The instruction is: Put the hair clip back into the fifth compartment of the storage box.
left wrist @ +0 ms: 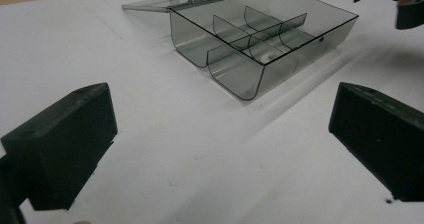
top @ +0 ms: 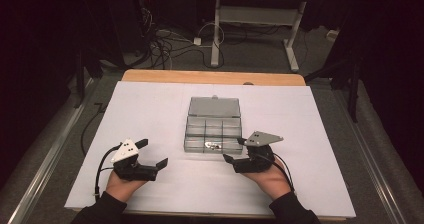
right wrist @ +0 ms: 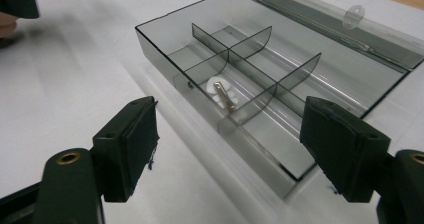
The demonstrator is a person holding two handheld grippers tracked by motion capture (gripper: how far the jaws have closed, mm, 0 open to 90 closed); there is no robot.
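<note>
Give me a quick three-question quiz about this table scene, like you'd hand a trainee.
1. True or false: the hinged lid of the smoky transparent plastic compartment box lies open, folded back onto the white table cover.
2. Which compartment of the box's near row holds the small white and metal piece: (a) left, (b) middle, (c) right?
3. How do the fingers of the left gripper and the right gripper stand, and do they touch the box?

Key
1. True.
2. (b) middle, as the high view shows.
3. Both pairs are spread open with nothing between them; the left is apart from the box, the right sits close at its near right corner without visibly touching.
</note>
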